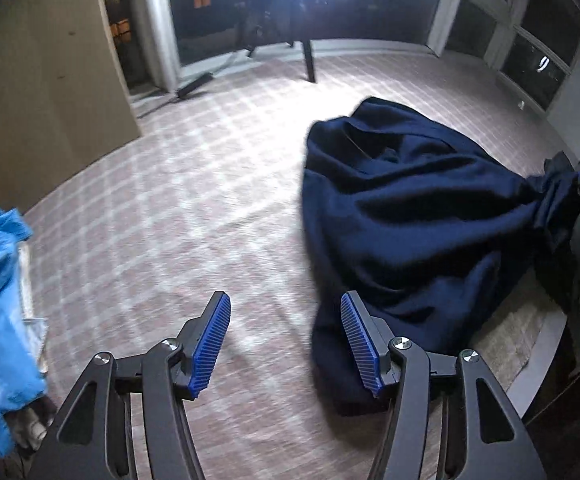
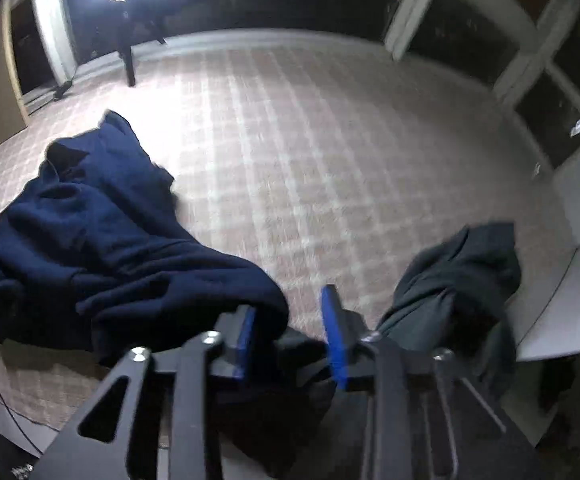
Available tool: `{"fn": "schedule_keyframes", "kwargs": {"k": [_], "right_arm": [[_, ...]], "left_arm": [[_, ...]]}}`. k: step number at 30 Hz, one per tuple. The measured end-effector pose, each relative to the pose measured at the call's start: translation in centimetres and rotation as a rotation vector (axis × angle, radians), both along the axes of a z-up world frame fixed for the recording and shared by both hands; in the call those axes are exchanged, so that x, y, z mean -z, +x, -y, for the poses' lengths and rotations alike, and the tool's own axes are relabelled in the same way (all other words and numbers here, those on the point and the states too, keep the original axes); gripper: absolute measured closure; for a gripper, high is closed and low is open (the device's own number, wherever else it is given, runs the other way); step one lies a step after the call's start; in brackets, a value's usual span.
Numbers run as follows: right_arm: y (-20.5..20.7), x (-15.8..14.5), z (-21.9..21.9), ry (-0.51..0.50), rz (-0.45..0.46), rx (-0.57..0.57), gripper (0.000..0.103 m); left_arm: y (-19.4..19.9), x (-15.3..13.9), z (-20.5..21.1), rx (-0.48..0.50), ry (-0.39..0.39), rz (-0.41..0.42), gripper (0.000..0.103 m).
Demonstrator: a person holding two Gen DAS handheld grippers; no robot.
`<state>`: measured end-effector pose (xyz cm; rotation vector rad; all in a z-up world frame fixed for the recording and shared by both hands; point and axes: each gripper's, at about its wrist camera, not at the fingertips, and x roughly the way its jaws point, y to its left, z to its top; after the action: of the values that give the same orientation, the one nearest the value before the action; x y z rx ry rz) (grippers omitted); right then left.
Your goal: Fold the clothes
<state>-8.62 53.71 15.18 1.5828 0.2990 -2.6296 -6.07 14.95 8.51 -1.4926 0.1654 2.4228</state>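
My left claw (image 1: 286, 344) gapes empty beside the navy top (image 1: 409, 220), crumpled on the table (image 1: 170, 208); right claw (image 2: 290, 332) parted, cloth between. Risk: I grab bunched layers, folding crooked

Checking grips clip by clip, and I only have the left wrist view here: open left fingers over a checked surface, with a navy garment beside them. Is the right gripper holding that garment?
Observer: Not clamped, as far as the right wrist view shows. The right gripper has its fingers apart, and the end of the navy garment lies between them, up against one finger.
Operator: Anything else near that gripper?
Observer: A dark grey garment is heaped just to its right.
Operator: What is that one next to?
Observer: It sits against the edge of a white ledge.
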Motion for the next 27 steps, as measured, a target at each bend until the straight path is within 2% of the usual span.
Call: {"fn": "schedule_keyframes", "kwargs": {"k": [2, 5, 7, 9, 11, 13, 15, 17, 19, 21, 25, 27], "right_arm": [[-0.2, -1.9, 1.0, -0.139, -0.017, -0.068, 0.07], [-1.4, -2.7, 4.6, -0.193, -0.006, -0.205, 0.066], [-1.7, -1.9, 6.4, -0.044, -0.013, -0.267, 0.066], [-1.9, -0.3, 5.8, 0.129, 0.034, -0.265, 0.066], [-2.7, 1.8, 2.3, 0.238, 0.138, -0.171, 0.066], [-2.8, 2.5, -1.0, 0.253, 0.195, -0.069, 0.066], [-2.4, 1.3, -2.9, 0.177, 0.183, -0.01, 0.066], [-1.8, -0.7, -2.1, 0.06, 0.121, -0.036, 0.066], [-1.9, -1.7, 0.5, -0.086, 0.07, -0.12, 0.066], [-2.6, -0.9, 4.7, -0.225, 0.068, -0.23, 0.066], [-4.3, 3.4, 11.1, -0.178, 0.111, -0.378, 0.066], [-5.4, 5.7, 11.9, -0.168, 0.163, -0.395, 0.066]], "left_arm": [[-0.4, 1.0, -0.9, 0.012, -0.002, 0.026, 0.045], [-1.0, 2.5, -2.1, 0.028, 0.0, 0.07, 0.045], [-1.0, 2.9, -2.6, 0.033, 0.005, 0.081, 0.045], [-1.0, 3.0, -2.9, 0.038, 0.013, 0.084, 0.045], [-1.0, 3.0, -2.7, 0.041, 0.02, 0.084, 0.045], [-1.2, 3.1, -2.4, 0.038, 0.027, 0.088, 0.044], [-1.4, 3.5, -2.2, 0.03, 0.038, 0.099, 0.043], [-1.7, 3.8, -2.1, 0.025, 0.045, 0.112, 0.043], [-1.9, 3.9, -2.2, 0.026, 0.039, 0.117, 0.043], [-1.9, 3.7, -2.3, 0.028, 0.03, 0.114, 0.043], [-1.4, 2.7, -1.7, 0.018, 0.023, 0.098, 0.043], [-1.1, 2.2, -1.2, 0.013, 0.015, 0.09, 0.043]]}}
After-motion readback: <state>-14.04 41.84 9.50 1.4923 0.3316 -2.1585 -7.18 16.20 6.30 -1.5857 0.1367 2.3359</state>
